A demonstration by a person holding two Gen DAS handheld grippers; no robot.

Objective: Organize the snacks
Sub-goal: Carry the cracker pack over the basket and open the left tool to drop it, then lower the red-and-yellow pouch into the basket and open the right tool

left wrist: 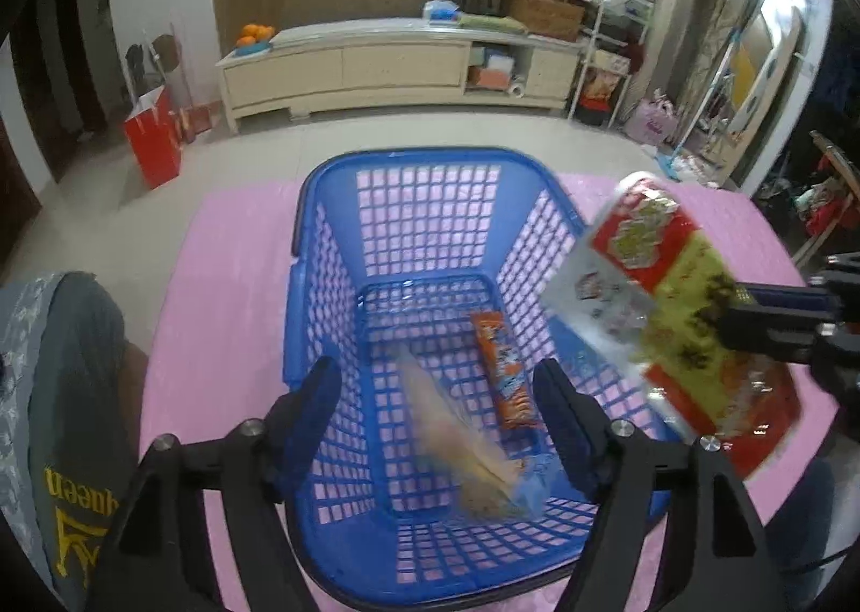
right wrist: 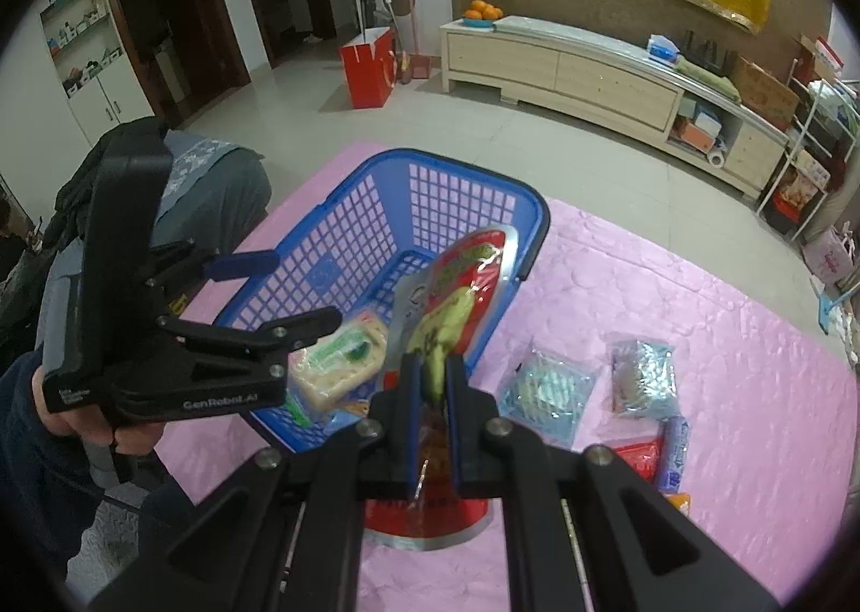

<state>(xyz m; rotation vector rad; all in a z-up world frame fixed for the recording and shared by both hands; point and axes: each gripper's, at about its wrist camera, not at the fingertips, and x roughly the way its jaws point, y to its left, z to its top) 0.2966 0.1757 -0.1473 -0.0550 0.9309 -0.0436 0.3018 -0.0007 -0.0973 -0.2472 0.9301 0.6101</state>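
Observation:
A blue lattice basket (left wrist: 408, 157) (right wrist: 457, 165) stands on a pink mat (right wrist: 672, 289). My left gripper (left wrist: 441, 397) (right wrist: 301, 289) is open above the basket's near end. A blurred pale snack packet with a green label (left wrist: 473, 456) (right wrist: 338, 364) is between and below its fingers, free of the pads. An orange packet (left wrist: 505, 375) lies on the basket floor. My right gripper (right wrist: 432, 362) (left wrist: 742, 311) is shut on a large red and yellow-green bag (right wrist: 462, 278) (left wrist: 672, 300), held tilted over the basket's right rim.
Several loose packets lie on the mat right of the basket: two clear bluish ones (right wrist: 548, 386) (right wrist: 642, 375), a red one (right wrist: 639, 456) and a blue one (right wrist: 677, 450). A person's hand (right wrist: 80, 424) holds the left gripper. A cabinet (left wrist: 349, 69) and a red bag (left wrist: 153, 139) stand beyond.

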